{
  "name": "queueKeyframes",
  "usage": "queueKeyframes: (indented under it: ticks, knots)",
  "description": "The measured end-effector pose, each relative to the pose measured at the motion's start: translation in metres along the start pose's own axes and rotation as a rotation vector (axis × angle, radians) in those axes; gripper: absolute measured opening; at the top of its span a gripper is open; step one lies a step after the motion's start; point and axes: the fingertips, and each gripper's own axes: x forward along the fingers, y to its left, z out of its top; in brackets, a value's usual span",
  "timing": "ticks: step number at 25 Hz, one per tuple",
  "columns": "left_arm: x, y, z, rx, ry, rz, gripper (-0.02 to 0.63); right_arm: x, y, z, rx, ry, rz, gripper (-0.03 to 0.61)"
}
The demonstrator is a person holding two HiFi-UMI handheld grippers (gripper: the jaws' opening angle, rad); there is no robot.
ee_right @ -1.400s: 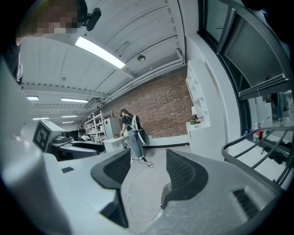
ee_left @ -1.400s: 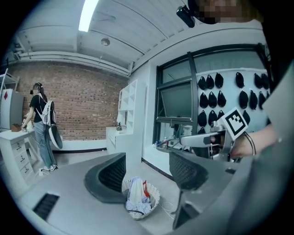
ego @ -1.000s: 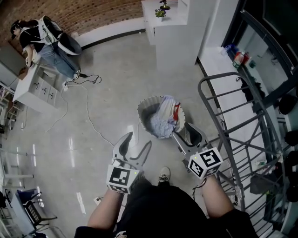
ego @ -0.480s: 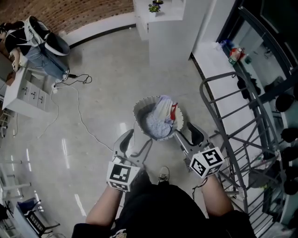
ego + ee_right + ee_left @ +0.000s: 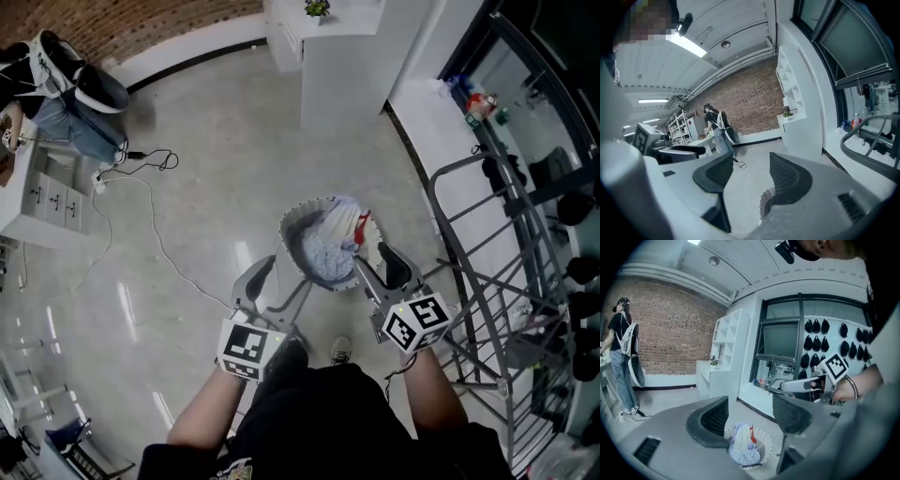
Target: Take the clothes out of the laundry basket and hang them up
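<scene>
In the head view the grey left gripper point(image 5: 281, 281) and grey right gripper point(image 5: 379, 268), two in all, both hover with jaws spread and empty on the near side of one round white mesh laundry basket point(image 5: 292, 225) on the floor, which holds a pale blue-and-white heap of clothes point(image 5: 328, 251); the left gripper view shows that basket between its parted jaws, and the right gripper view shows only the basket's rim beside one parted jaw.

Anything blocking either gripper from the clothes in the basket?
Nothing visible. The clothes lie uncovered in the laundry basket, with the left gripper and right gripper open and empty on its near side.

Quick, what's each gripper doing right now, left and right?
Left gripper: open, holding nothing.
Right gripper: open, holding nothing.
</scene>
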Motion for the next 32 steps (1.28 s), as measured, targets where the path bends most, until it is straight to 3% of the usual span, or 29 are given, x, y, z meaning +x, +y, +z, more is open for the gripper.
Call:
queueKeyframes:
  ticks: [8, 17, 25, 32]
  knots:
    - [0.014, 0.043, -0.002, 0.002, 0.013, -0.041, 0.273, 0.047, 0.016, 0.003, -0.017, 0.014, -0.014, 0.252]
    - [0.064, 0.047, -0.019, -0.036, 0.024, 0.021, 0.272, 0.079, -0.038, -0.012, -0.076, 0.083, 0.054, 0.258]
    - [0.103, 0.042, -0.052, -0.087, 0.073, 0.126, 0.272, 0.104, -0.082, -0.052, -0.092, 0.170, 0.135, 0.261]
    - [0.141, 0.036, -0.097, -0.113, 0.136, 0.139, 0.272, 0.121, -0.118, -0.109, -0.043, 0.249, 0.159, 0.261]
